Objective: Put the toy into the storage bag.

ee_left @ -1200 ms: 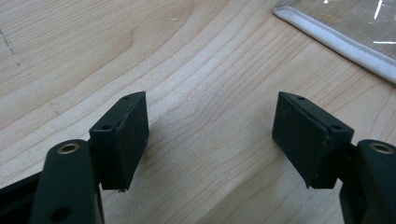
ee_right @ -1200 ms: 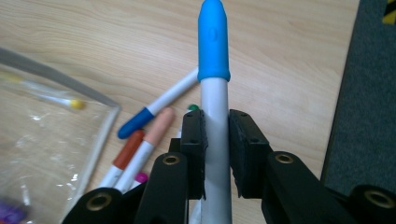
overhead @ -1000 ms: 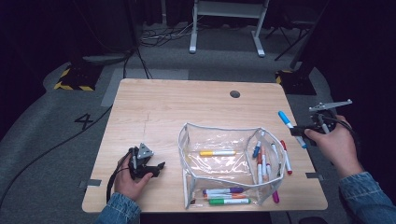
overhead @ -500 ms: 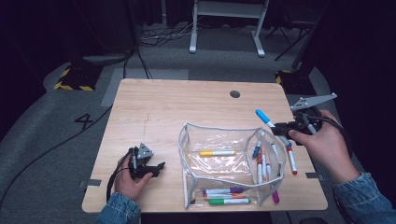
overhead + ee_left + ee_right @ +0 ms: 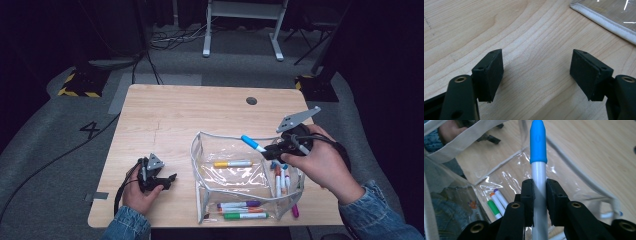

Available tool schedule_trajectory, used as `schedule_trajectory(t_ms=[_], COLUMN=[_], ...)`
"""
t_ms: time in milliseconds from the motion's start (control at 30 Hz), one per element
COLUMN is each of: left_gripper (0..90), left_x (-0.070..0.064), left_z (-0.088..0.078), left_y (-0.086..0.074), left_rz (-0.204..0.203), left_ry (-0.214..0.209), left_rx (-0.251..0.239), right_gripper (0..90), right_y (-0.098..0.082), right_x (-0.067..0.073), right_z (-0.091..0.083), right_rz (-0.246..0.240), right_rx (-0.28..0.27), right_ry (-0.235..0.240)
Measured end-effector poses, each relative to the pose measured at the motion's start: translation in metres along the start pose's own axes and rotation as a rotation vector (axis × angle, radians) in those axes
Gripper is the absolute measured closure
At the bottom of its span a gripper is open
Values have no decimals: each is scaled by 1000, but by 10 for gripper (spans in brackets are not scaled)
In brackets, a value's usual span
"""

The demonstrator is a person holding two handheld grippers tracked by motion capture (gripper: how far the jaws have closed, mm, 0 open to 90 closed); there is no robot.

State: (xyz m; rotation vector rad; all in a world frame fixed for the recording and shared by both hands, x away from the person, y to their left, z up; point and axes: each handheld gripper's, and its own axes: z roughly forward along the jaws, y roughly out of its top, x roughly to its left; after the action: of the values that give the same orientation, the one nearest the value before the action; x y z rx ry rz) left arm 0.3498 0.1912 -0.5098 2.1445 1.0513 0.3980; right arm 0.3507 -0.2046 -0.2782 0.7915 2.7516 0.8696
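Right gripper (image 5: pixel 272 148) raised over clear pouch (image 5: pixel 200 150) — clamped on blue-capped marker (image 5: pixel 253 143), left gripper (image 5: pixel 167 179) low on table (image 5: pixel 175 115) — jaws wide, nothing held.

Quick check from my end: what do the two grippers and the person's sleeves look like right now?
Both grippers are black. The left gripper has flat rectangular pads, brass-coloured pivot pins, a grey three-cornered plate on top and a trailing black cable. The right gripper carries a similar grey plate and cable. Both sleeves are blue denim.
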Motion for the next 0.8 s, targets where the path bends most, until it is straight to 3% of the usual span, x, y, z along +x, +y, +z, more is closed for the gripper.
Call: schedule_trajectory(t_ms=[300, 800], left_gripper=[275, 275], left_x=[0, 0], left_z=[0, 0], left_y=[0, 0], left_rz=[-1, 0], left_ry=[0, 0], left_rx=[0, 0], right_gripper=[769, 769], right_y=[9, 10], right_x=[17, 32], right_z=[41, 97], right_rz=[-57, -120], right_rx=[107, 301], right_ry=[90, 161])
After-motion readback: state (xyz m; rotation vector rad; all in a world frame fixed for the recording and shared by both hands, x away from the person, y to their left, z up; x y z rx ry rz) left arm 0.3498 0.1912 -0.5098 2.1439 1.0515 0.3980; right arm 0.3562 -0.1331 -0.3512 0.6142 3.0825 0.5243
